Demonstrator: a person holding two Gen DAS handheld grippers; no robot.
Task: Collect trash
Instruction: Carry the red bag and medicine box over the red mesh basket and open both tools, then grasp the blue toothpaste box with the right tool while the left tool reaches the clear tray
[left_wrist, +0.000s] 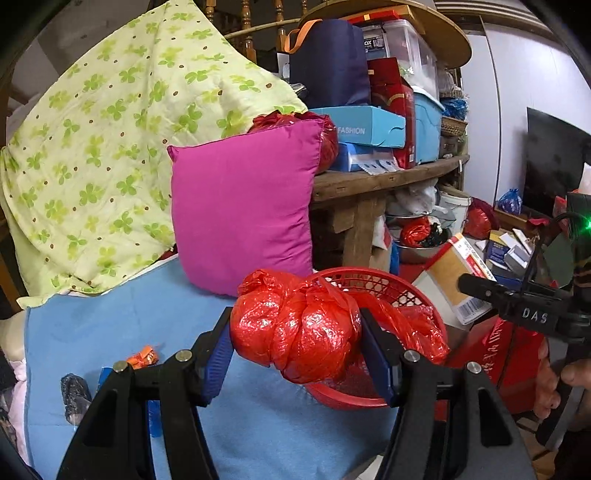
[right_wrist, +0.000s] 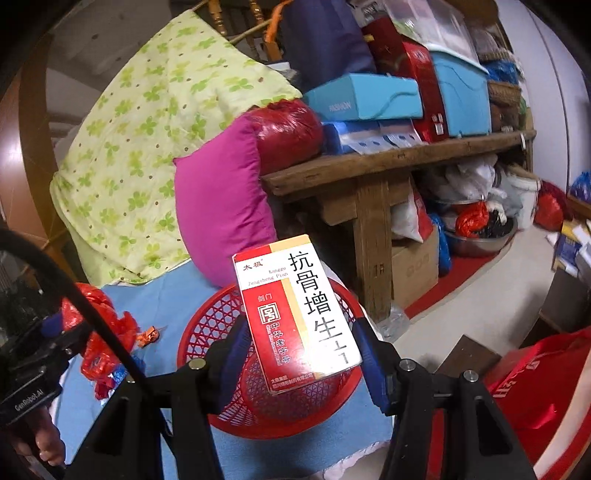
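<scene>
Clamped in the left hand-held gripper (left_wrist: 295, 339), a knotted red plastic bag (left_wrist: 295, 332) hangs over the red basket (left_wrist: 388, 288), seemingly for dropping. Likewise, the right hand-held gripper (right_wrist: 299, 350) pinches a medicine box (right_wrist: 295, 310) above it.

Cluttered room: wooden bench (right_wrist: 373, 162) stacked with boxes and a blue bin (right_wrist: 461, 99), more bags and a metal bowl (right_wrist: 480, 243) underneath. Blue sheet (left_wrist: 110, 332) on the bed, magenta pillow (left_wrist: 240, 206), clover-print quilt (left_wrist: 110, 147). White wall (left_wrist: 524, 74), pale floor (right_wrist: 480, 306).

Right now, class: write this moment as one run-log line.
left gripper: shut on red bag | right gripper: shut on medicine box | red basket: beneath both
</scene>
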